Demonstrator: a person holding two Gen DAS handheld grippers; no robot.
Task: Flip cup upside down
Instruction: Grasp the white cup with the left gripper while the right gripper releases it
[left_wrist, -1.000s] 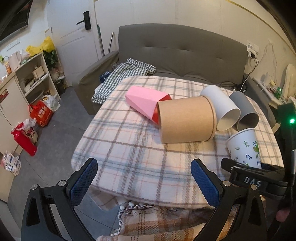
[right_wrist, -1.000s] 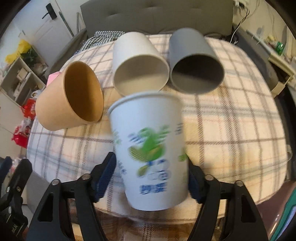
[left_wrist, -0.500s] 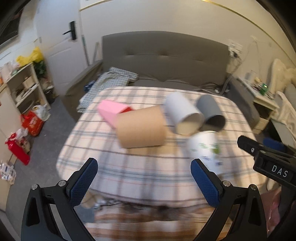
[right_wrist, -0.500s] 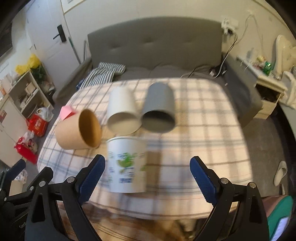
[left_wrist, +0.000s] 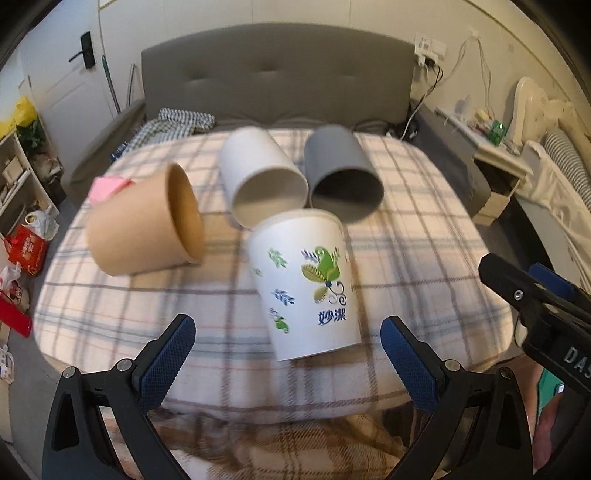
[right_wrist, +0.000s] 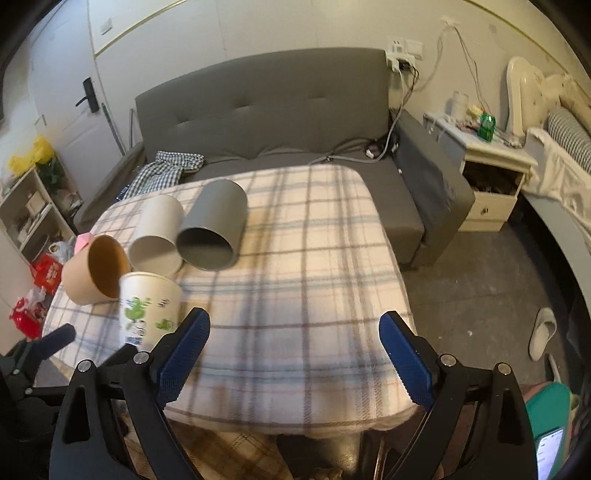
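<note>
A white paper cup with green leaf print (left_wrist: 308, 282) stands upright, mouth up, near the front of the plaid-covered table (left_wrist: 424, 236); it also shows at the left of the right wrist view (right_wrist: 149, 308). My left gripper (left_wrist: 288, 354) is open, its blue pads either side of the cup and just in front of it, not touching. My right gripper (right_wrist: 293, 354) is open and empty, to the right of the cup above the table's front edge.
Behind the printed cup lie a brown paper cup (left_wrist: 144, 225), a white cup (left_wrist: 262, 177) and a grey cup (left_wrist: 341, 173), all on their sides, mouths toward me. A pink cup (left_wrist: 107, 186) is mostly hidden behind the brown one. A grey sofa (left_wrist: 277, 74) stands behind the table.
My right gripper opened, let go of the printed cup and drew back to the right. My left gripper swung right and now frames the cup.
</note>
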